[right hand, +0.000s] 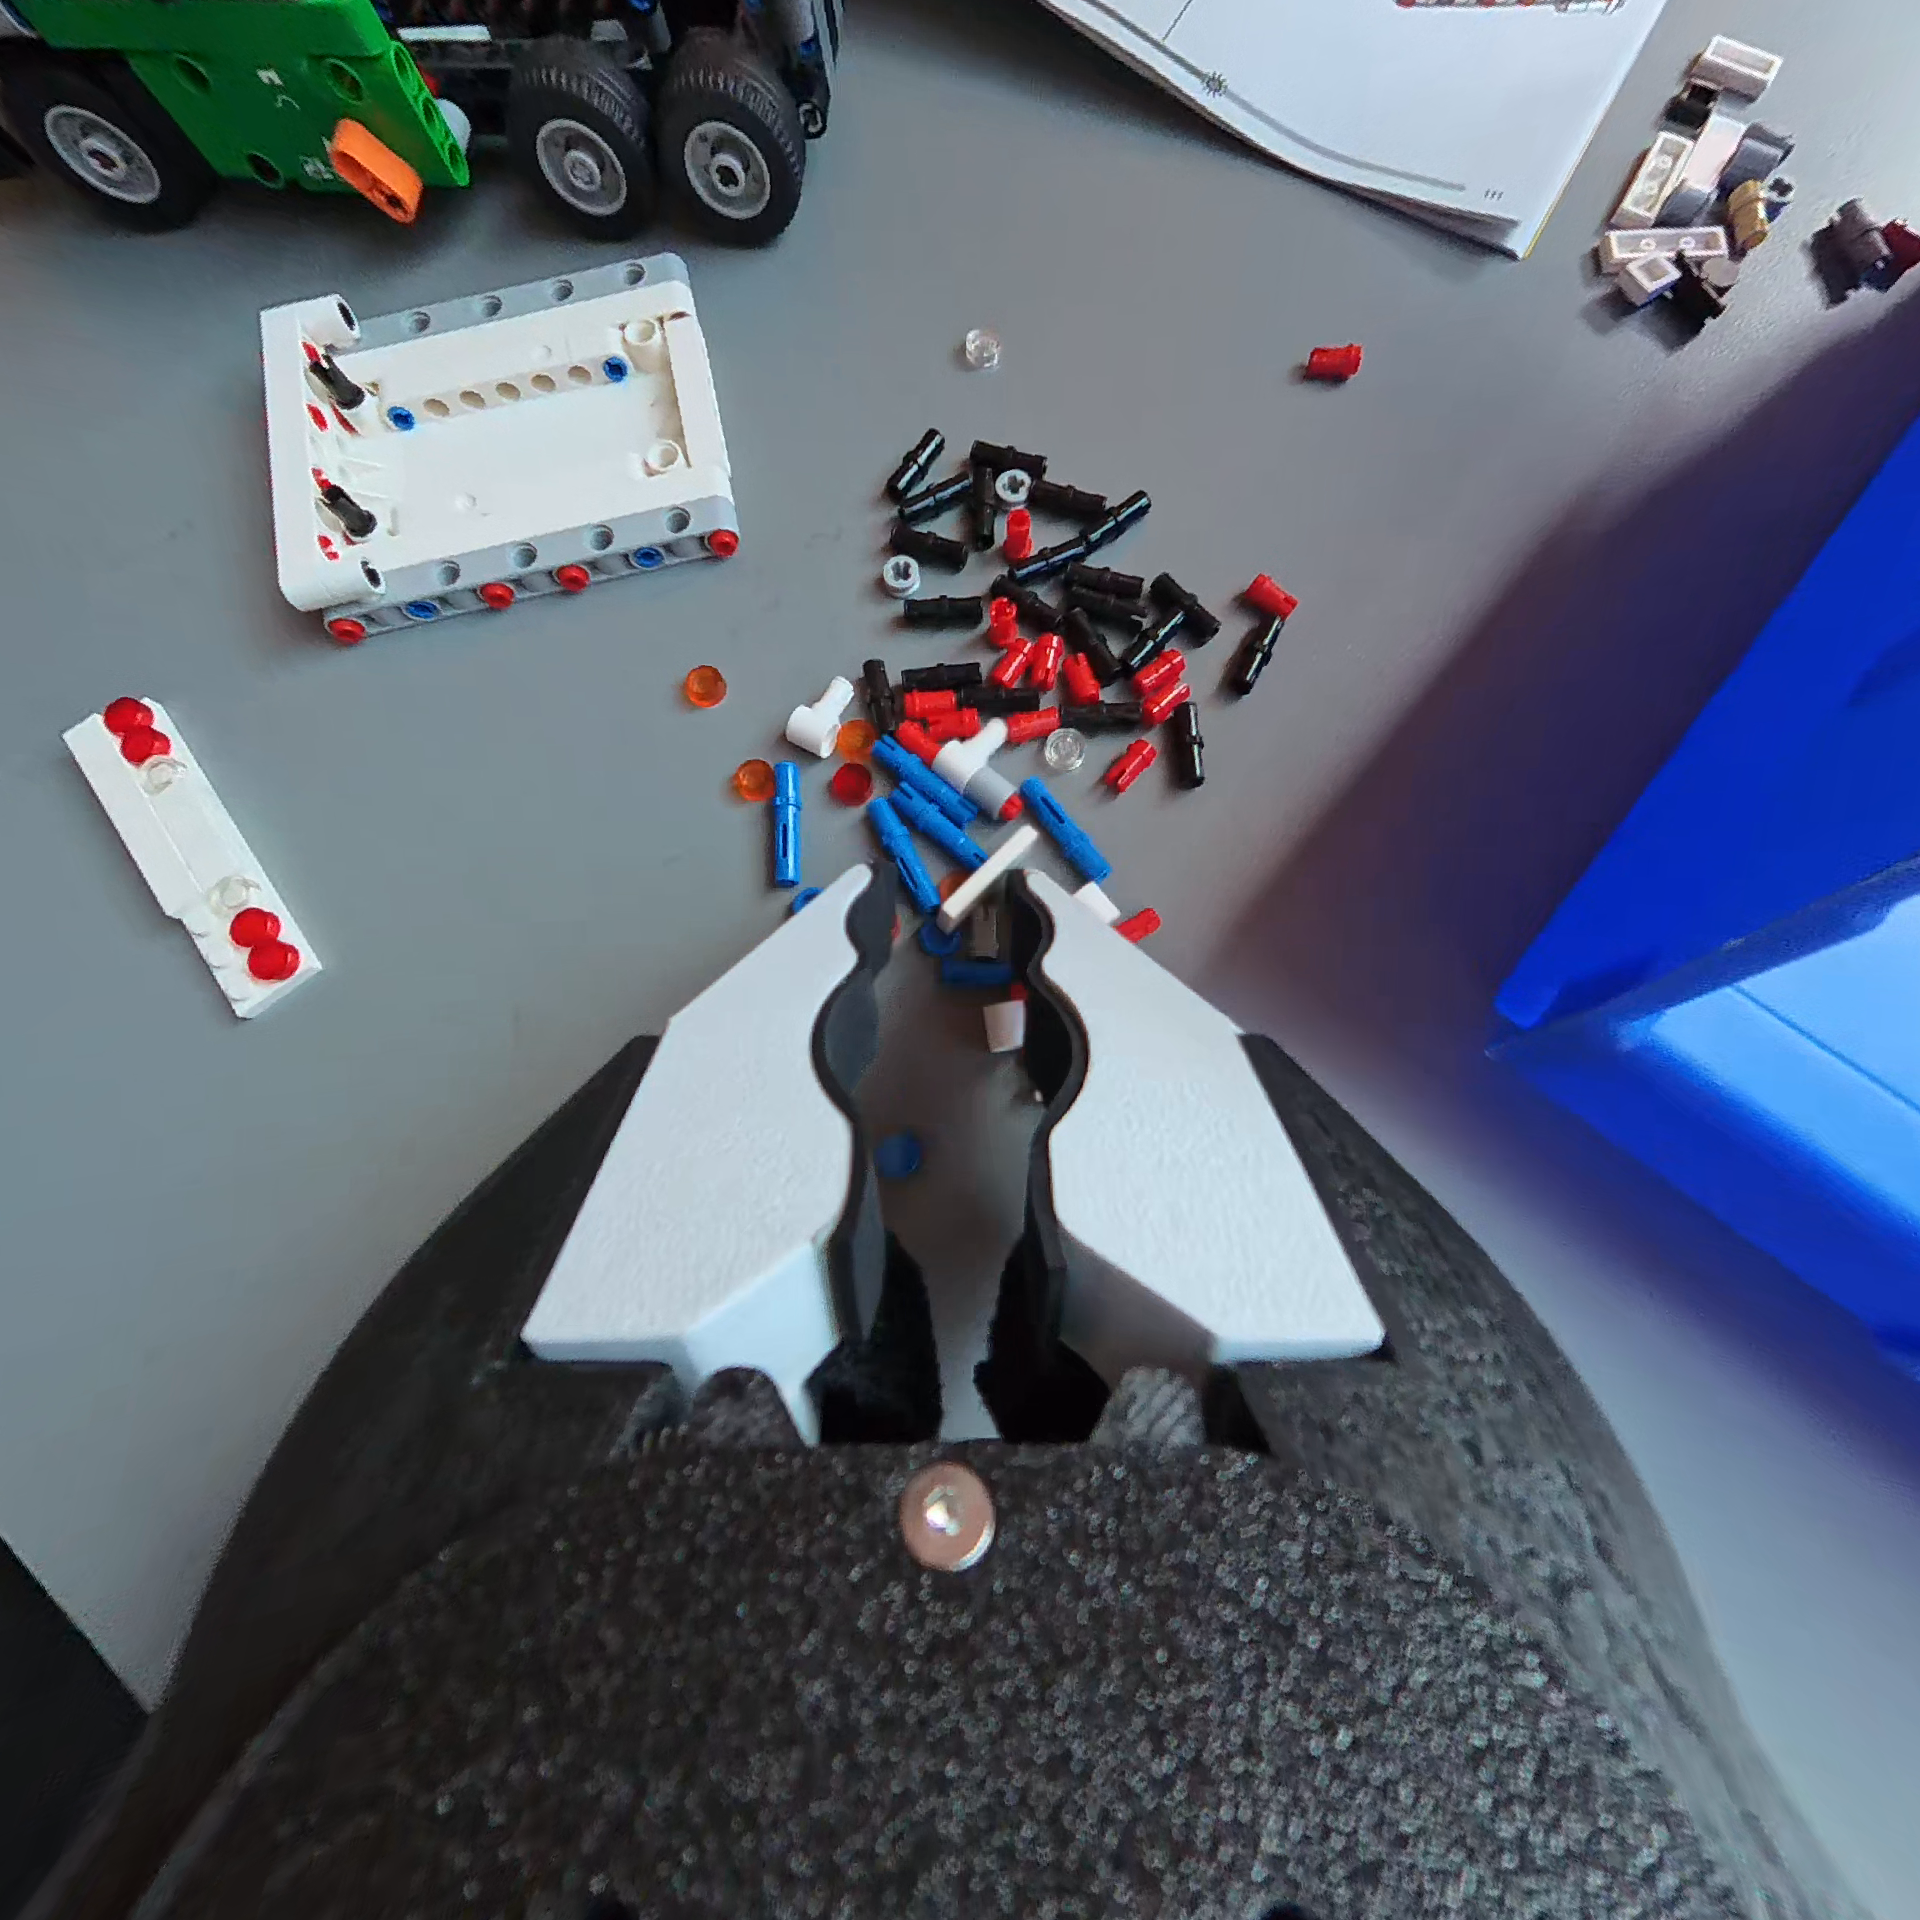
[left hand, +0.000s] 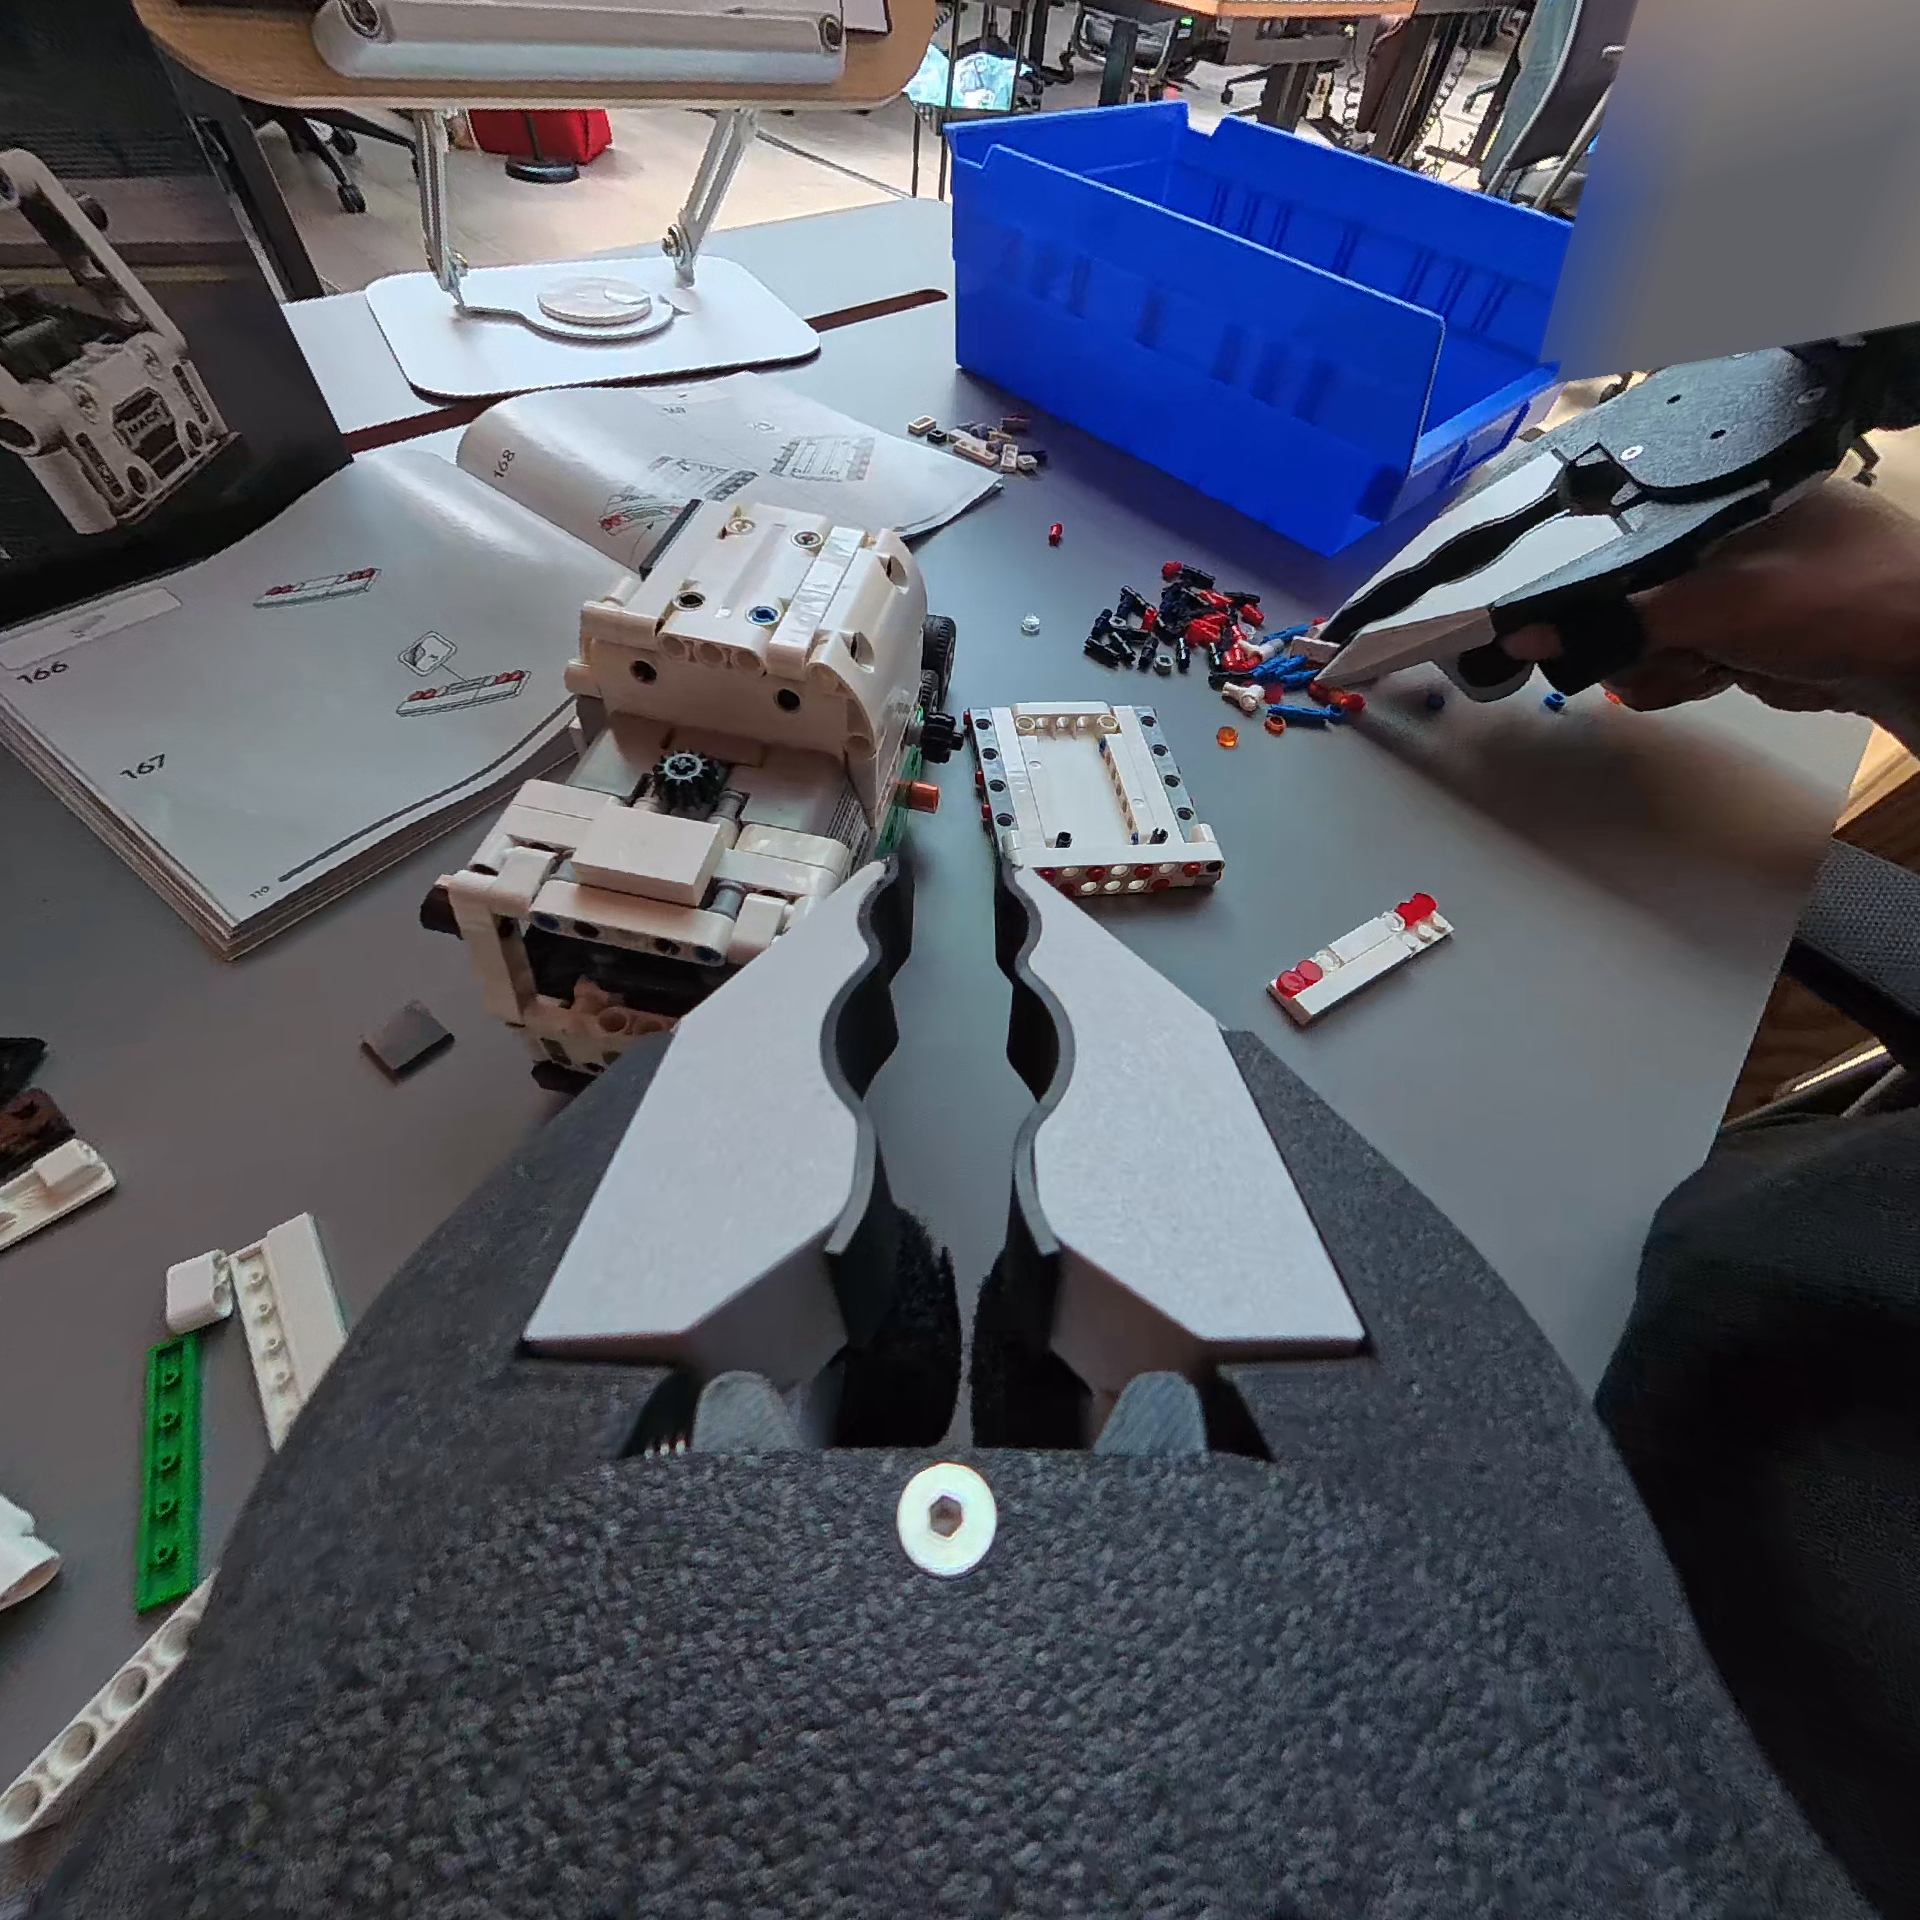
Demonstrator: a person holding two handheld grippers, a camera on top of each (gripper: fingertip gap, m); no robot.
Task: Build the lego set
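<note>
My left gripper [left hand: 945, 883] is open and empty. It hovers over bare grey table between a white brick-built truck [left hand: 727, 748] and a white frame panel [left hand: 1091, 790]. My right gripper [right hand: 948, 883] is open, with its tips down in a pile of black, red and blue pins [right hand: 1039, 644]. A small white flat tile [right hand: 987, 878] leans by its right fingertip, and the left pad stands clear of it. In the left wrist view the right gripper [left hand: 1330, 655] reaches into the same pile [left hand: 1195, 634], held by a hand.
A blue bin [left hand: 1247, 312] stands at the back right and shows close beside the right gripper [right hand: 1766, 883]. An open instruction booklet [left hand: 312, 675] lies left. A white plate with red studs [left hand: 1359, 956] and a green plate [left hand: 166, 1475] lie loose. A lamp base [left hand: 592, 322] is behind.
</note>
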